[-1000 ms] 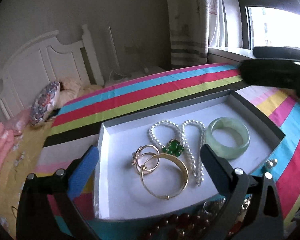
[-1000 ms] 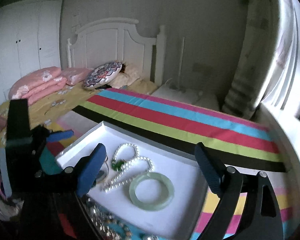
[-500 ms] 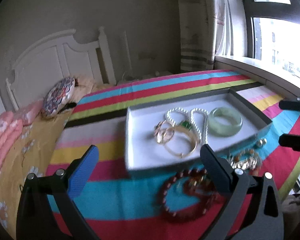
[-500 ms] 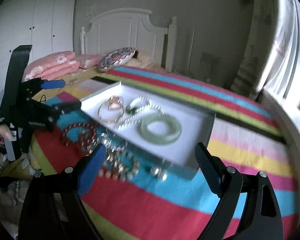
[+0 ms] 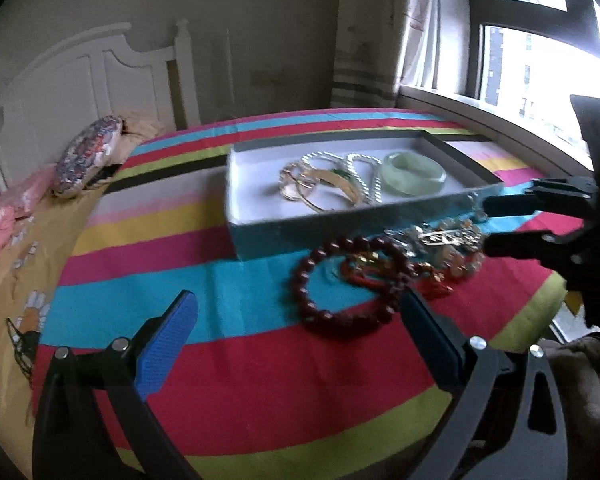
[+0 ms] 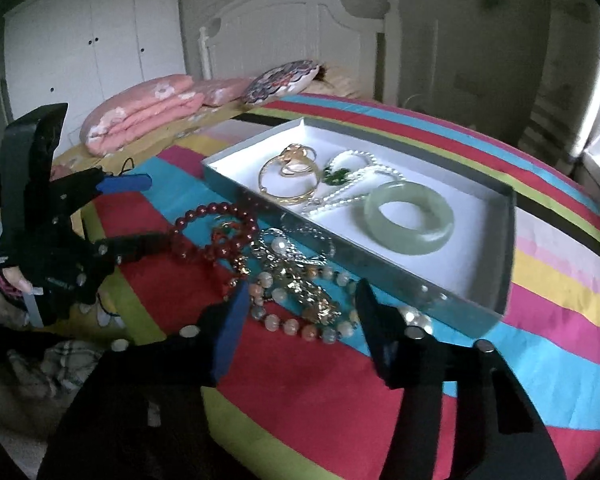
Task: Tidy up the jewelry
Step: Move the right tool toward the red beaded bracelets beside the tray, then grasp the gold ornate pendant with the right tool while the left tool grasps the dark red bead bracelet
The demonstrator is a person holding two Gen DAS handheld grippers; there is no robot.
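On the left of the right wrist view, the left gripper (image 6: pixel 140 212) hangs over the bed's striped cloth (image 6: pixel 300 392), its jaws wide apart with nothing between them; one pad is ribbed blue rubber. Just beside it lies a dark red bracelet of round glossy beads (image 6: pixel 212 232), touching a tangle of silvery chain and gilt metal pieces (image 6: pixel 296 276). A pastel bracelet of smooth round beads (image 6: pixel 300 326) curls around that tangle, between the jaws of the right gripper (image 6: pixel 300 332), which have just been closing to a middling gap; the pads do not press on it. Further right sits a shallow rectangular grey cardboard tray with a white lining (image 6: pixel 496 280). Inside it, from left to right, are thin polished gold bangles (image 6: pixel 288 186), a white pearl necklace with a green stone pendant (image 6: pixel 352 180), and a thick, smooth pale green jade bangle (image 6: pixel 410 218) lying flat. Two small pearl studs (image 6: pixel 414 318) rest on the cloth against the tray's near wall.
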